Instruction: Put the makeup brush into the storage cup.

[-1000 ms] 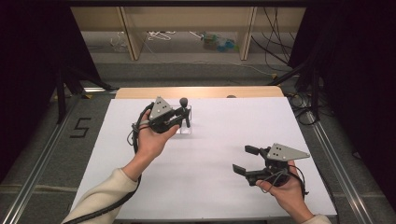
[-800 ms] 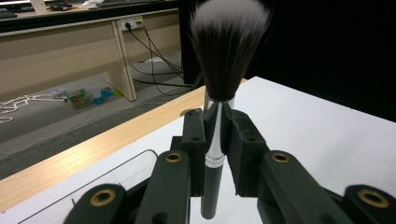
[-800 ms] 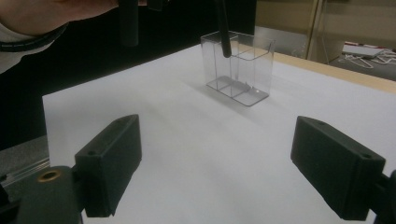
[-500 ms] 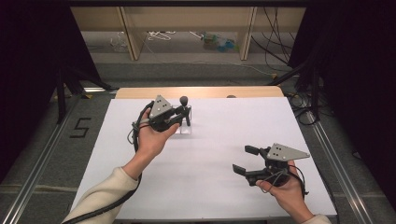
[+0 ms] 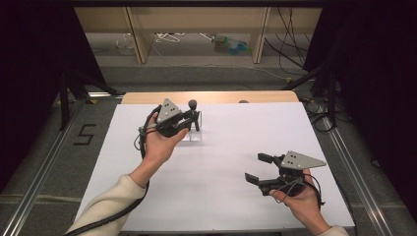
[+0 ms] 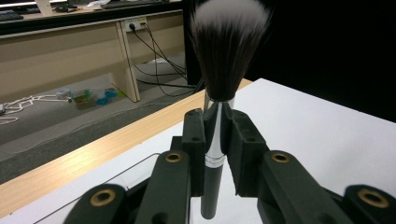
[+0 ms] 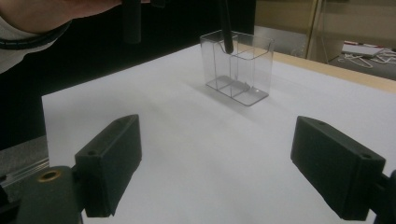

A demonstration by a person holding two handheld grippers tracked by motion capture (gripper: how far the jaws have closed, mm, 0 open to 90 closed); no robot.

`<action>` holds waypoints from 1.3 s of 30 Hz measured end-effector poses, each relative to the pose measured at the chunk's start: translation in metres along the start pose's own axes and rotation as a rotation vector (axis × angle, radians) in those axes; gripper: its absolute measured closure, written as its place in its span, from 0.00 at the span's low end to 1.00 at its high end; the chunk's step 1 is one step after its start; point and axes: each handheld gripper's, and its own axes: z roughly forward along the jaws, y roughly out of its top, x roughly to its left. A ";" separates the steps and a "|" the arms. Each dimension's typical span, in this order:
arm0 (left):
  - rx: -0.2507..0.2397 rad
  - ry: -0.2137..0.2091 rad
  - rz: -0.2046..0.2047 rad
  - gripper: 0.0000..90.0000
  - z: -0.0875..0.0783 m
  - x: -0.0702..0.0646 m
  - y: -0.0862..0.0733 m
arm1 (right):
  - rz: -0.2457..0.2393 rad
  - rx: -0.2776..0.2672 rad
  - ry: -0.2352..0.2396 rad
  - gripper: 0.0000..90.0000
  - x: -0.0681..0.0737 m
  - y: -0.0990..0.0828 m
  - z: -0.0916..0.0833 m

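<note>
A makeup brush (image 6: 223, 56) with a dark, white-tipped head and a black handle stands upright, and my left gripper (image 6: 217, 135) is shut on its silver ferrule. In the high view the left gripper (image 5: 194, 120) holds the brush (image 5: 193, 104) over a clear plastic box (image 5: 193, 136) at the table's far middle. In the right gripper view the handle's lower end (image 7: 227, 39) seems to reach just inside the open top of the divided box (image 7: 238, 70). My right gripper (image 5: 256, 167) rests low near the front right, open with nothing between its jaws (image 7: 224, 158).
White sheet (image 5: 221, 196) covers the table, with a wooden strip (image 5: 211, 97) along its far edge. Metal rails run along both sides, and a floor mark "5" (image 5: 84, 133) lies to the left. Shelving and cables stand beyond the table.
</note>
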 end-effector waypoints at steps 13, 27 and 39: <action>0.003 -0.001 0.000 0.86 0.002 0.002 0.001 | 0.000 0.002 0.000 0.19 -0.001 0.000 0.001; 0.006 -0.001 0.004 0.86 0.004 0.004 0.002 | 0.004 0.014 0.001 0.19 -0.001 0.000 0.000; 0.006 -0.009 -0.005 0.86 0.008 0.005 0.003 | 0.014 0.023 0.002 0.19 0.000 -0.001 0.000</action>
